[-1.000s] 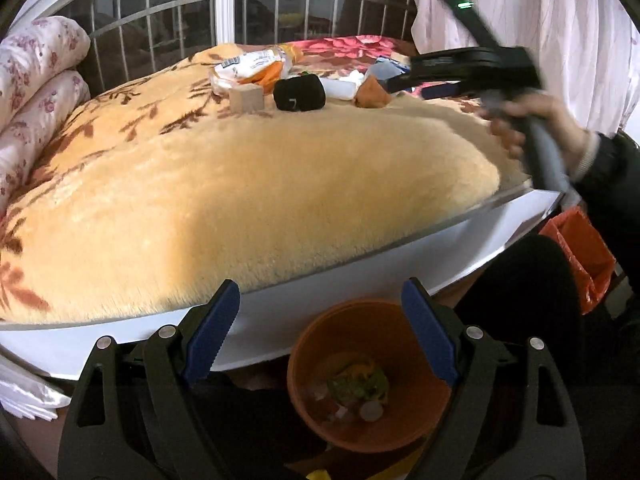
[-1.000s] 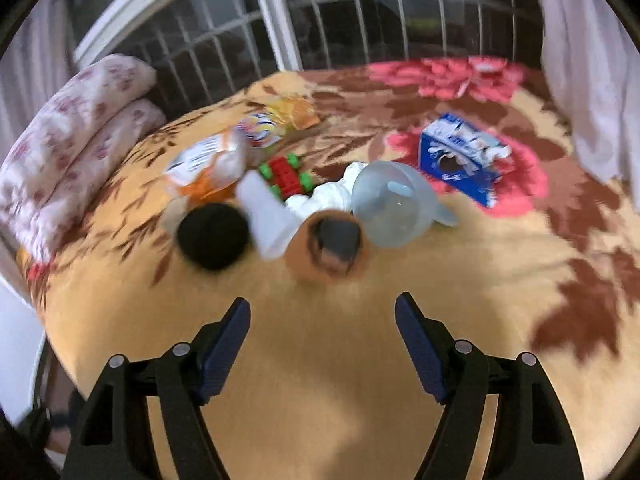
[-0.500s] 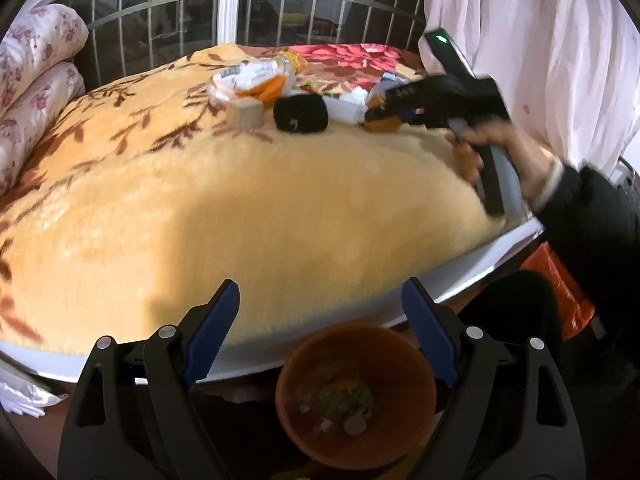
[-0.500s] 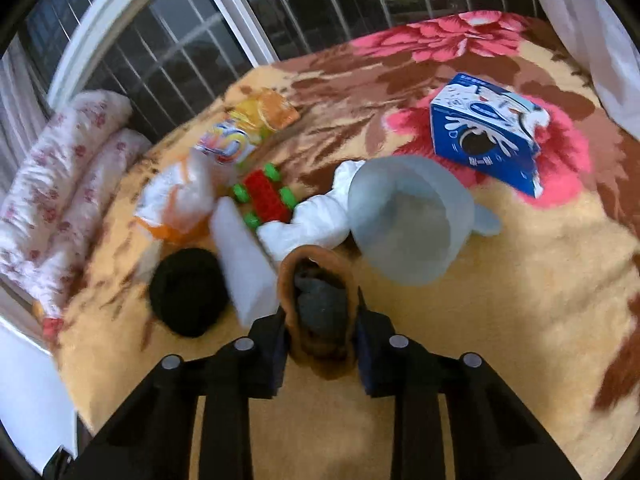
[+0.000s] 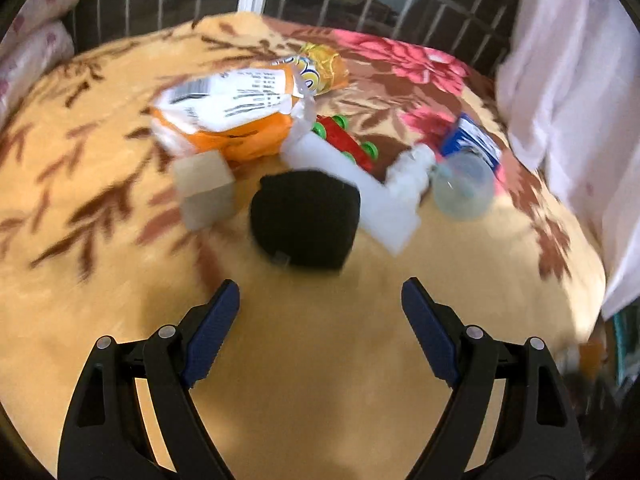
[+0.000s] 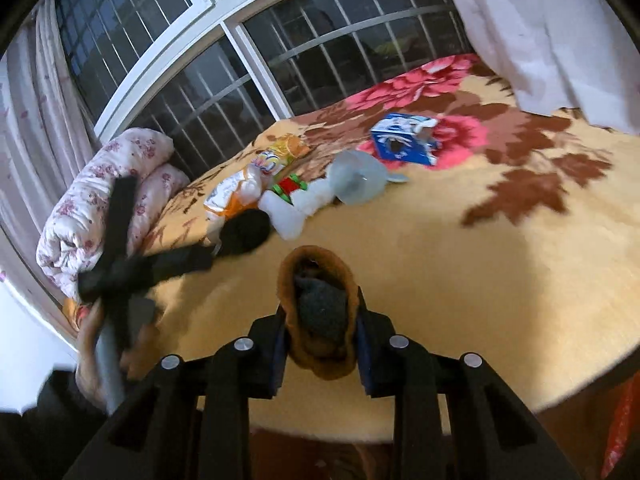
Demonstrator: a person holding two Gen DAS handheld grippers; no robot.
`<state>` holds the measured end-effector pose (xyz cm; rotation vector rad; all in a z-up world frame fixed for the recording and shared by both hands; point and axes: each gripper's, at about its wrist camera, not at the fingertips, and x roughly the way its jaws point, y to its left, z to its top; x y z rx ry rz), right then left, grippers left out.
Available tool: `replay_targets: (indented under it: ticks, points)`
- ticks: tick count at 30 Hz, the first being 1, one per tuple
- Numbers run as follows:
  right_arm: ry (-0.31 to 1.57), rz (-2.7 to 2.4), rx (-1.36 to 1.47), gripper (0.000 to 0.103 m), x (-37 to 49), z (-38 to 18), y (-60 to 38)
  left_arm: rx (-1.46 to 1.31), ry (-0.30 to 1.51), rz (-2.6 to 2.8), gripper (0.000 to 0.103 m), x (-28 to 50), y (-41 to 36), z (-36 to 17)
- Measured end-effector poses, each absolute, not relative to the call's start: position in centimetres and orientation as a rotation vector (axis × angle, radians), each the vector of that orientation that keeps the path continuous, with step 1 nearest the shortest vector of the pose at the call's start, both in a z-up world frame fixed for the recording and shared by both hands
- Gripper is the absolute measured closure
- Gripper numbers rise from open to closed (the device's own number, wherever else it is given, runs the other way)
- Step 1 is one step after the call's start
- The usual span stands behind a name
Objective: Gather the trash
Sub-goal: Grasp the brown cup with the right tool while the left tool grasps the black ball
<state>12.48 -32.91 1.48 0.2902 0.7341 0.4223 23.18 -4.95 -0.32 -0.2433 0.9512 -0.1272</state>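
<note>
While your right gripper (image 6: pixel 320 328) pinches the brown fruit husk (image 6: pixel 319 312) between its pads, it has lifted that piece clear of the blanket (image 6: pixel 460 264) and drawn it back toward the near edge of the bed; a second ago the jaws stood wide with the husk lying just ahead of them beside the funnel (image 6: pixel 360 182). That reads as one piece of trash secured and, I judge, ready to go to a bin.

Your left gripper (image 5: pixel 320 300) has swung from the bed's edge up over the blanket, its jaws spread wide with nothing between them. Just ahead of it lies the black knitted ball (image 5: pixel 305 219), apart from both pads. Ahead and left of the ball sits a wooden block (image 5: pixel 206 191); beyond it the orange and white snack bag (image 5: pixel 228 120), with a yellow wrapper (image 5: pixel 320 68) behind. To the ball's right lie a white foam piece (image 5: pixel 384 208), a red and green toy brick (image 5: pixel 348 140), crumpled tissue (image 5: pixel 412 168), the clear funnel and a blue carton (image 5: pixel 474 140).

The orange bin that showed below the left gripper a second ago, with scraps in its bottom, is out of both views now, so you cannot check its contents. The blue carton has a hole in its face; what is inside is too dark to tell.
</note>
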Motion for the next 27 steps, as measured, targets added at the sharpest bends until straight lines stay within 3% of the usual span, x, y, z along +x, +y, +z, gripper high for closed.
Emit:
replay_targets:
  ticks: [5, 6, 8, 13, 27]
  points:
    - [0.750, 0.407, 0.309, 0.074, 11.4, 0.1, -34.5, -0.211, 0.994, -0.076, 0.023, 27.2, -5.6, -1.3]
    - [0.749, 0.409, 0.317, 0.074, 11.3, -0.1, -34.7, -0.207, 1.008, -0.068, 0.026, 27.9, -5.6, -1.6]
    - [0.740, 0.413, 0.331, 0.074, 11.2, -0.3, -35.0, -0.186, 1.019, -0.043, 0.040, 28.7, -5.4, -1.9]
    - [0.727, 0.413, 0.334, 0.074, 10.7, -0.2, -34.8, -0.219, 0.967, -0.094, 0.048, 27.9, -4.6, -1.7]
    - [0.738, 0.489, 0.206, 0.074, 6.4, 0.0, -30.4, 0.021, 0.758, -0.164, 0.048, 8.7, -5.6, 1.0]
